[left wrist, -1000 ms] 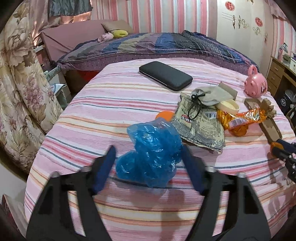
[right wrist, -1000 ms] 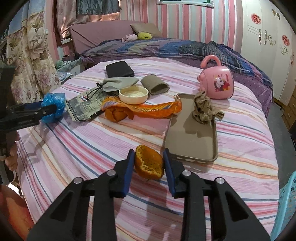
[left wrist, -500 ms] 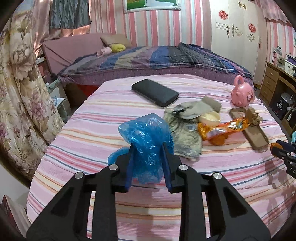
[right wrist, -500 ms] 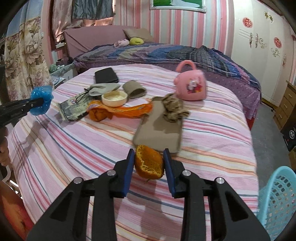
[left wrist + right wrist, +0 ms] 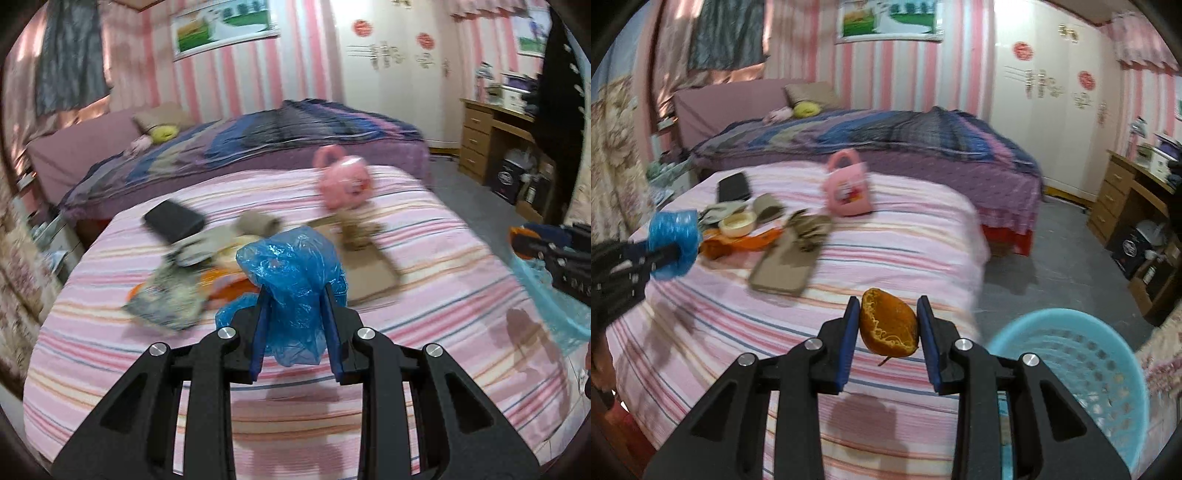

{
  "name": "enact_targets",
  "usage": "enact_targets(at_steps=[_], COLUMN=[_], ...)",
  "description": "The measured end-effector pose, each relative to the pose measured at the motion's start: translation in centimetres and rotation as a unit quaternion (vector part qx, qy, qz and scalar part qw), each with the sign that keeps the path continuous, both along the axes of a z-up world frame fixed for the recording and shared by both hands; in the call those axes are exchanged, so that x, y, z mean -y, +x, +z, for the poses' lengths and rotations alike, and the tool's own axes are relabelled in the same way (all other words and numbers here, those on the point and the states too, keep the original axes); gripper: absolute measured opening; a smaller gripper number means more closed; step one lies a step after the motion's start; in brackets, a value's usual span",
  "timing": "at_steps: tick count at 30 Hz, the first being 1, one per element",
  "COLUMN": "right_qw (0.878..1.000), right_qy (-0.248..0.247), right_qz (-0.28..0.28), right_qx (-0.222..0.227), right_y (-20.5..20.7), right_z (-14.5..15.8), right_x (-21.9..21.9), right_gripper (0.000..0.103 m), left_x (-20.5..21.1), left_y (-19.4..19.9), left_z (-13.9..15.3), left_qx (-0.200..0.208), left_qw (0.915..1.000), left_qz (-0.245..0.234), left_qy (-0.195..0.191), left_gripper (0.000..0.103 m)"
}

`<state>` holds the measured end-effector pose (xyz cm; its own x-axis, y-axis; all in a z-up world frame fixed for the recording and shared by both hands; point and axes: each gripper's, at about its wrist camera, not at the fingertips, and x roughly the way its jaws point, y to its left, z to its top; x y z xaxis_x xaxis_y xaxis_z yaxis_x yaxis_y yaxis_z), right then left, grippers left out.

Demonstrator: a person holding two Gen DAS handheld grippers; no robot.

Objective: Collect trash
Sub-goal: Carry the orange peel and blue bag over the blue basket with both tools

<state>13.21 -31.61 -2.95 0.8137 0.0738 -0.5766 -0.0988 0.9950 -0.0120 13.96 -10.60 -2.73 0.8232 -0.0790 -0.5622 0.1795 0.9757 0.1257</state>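
Observation:
My left gripper [image 5: 295,334] is shut on a crumpled blue plastic bag [image 5: 295,280] and holds it above the pink striped bed [image 5: 424,236]. It also shows in the right wrist view [image 5: 670,247] at the left. My right gripper [image 5: 888,338] is shut on an orange peel [image 5: 888,323], held above the bed's right edge. A light blue perforated basket [image 5: 1071,373] stands on the floor at the lower right. An orange snack wrapper [image 5: 753,240] and a printed wrapper [image 5: 170,299] lie on the bed.
On the bed lie a pink mug [image 5: 847,188], a brown phone case [image 5: 786,264] with a crumpled brown rag [image 5: 809,227], a cream lid [image 5: 737,223], a black wallet [image 5: 733,186] and grey pouches [image 5: 766,208]. A wooden desk [image 5: 1130,192] stands at the right.
Both grippers have swung right with their loads. The left one lifted the blue bag higher off the bed. The blue basket has come much further into the right wrist view.

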Motion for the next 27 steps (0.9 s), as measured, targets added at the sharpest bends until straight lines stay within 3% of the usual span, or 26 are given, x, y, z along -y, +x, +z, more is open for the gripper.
enact_targets(at_steps=[3,7,12,18,27], right_qw=[0.999,0.996,0.99,0.985,0.974], right_qy=[-0.007,-0.007,-0.011,-0.021,0.022], right_qz=[-0.035,-0.087,-0.138,-0.173,-0.226], right_qx=[0.005,0.002,-0.008,-0.01,0.011], right_y=[-1.1,-2.4,-4.0,-5.6,-7.2], right_z=[0.5,0.5,-0.4,-1.0,-1.4], right_x=[3.6,8.9,14.5,17.9,22.0], right_gripper=[0.032,0.032,0.032,0.032,0.032], left_x=[4.1,8.9,15.1,20.6,26.6], left_y=[-0.9,-1.6,-2.4,-3.1,-2.7], left_z=[0.4,0.7,0.2,-0.3,-0.6], left_qx=[0.016,0.007,-0.002,-0.008,-0.023], left_qw=[0.9993,0.9966,0.9913,0.9846,0.9766], left_qz=[-0.034,-0.076,-0.125,-0.168,-0.206], left_qy=[0.006,-0.03,-0.041,-0.047,-0.057], left_gripper=[0.026,0.026,0.026,0.026,0.031])
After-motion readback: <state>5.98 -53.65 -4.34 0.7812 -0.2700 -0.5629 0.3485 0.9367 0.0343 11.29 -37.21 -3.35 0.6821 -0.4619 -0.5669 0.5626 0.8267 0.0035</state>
